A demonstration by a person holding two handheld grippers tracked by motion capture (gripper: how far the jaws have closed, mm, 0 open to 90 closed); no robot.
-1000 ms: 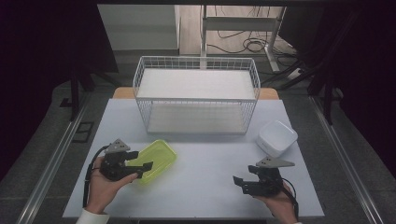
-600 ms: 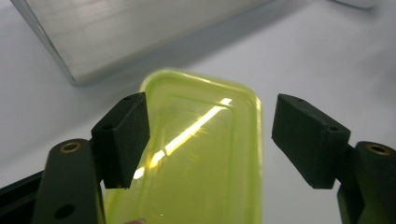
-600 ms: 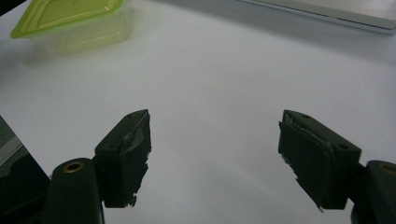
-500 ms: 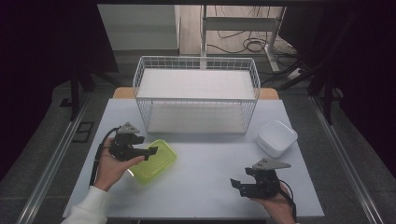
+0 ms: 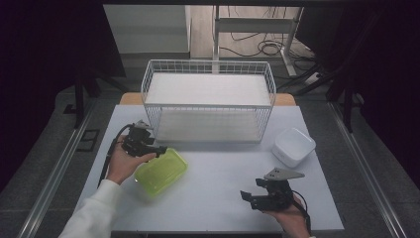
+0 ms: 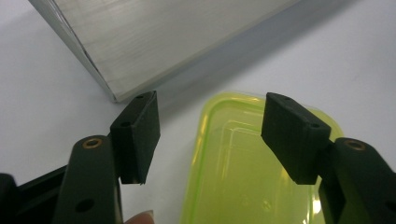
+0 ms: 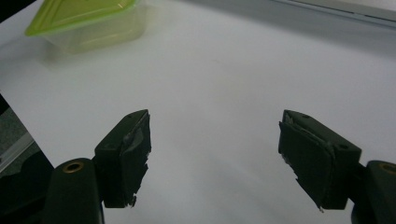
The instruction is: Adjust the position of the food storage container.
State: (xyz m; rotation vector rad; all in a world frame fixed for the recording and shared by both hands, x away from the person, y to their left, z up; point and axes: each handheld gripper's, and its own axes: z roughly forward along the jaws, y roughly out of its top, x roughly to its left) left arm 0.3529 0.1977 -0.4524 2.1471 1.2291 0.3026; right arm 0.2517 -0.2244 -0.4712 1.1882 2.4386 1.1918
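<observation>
The right gripper (image 5: 246,198) hangs near the table's (image 5: 218,168) near edge, jaws spread wide over bare white surface, pinching nothing.

Farther left, the left gripper (image 6: 210,135) stands over the far end of the green box (image 5: 161,171), which lies on the left half of the table. Its jaws have just been closing, one on each side of the rim, not yet pressing. To grip well, I judge it should sink lower so the pads catch the wall below the lip, since the thin translucent plastic looks slick and flexible.

To the right lies a white tub (image 5: 293,146), rounded and matte. Farthest stands the wire basket (image 5: 208,67), a white open grid.
</observation>
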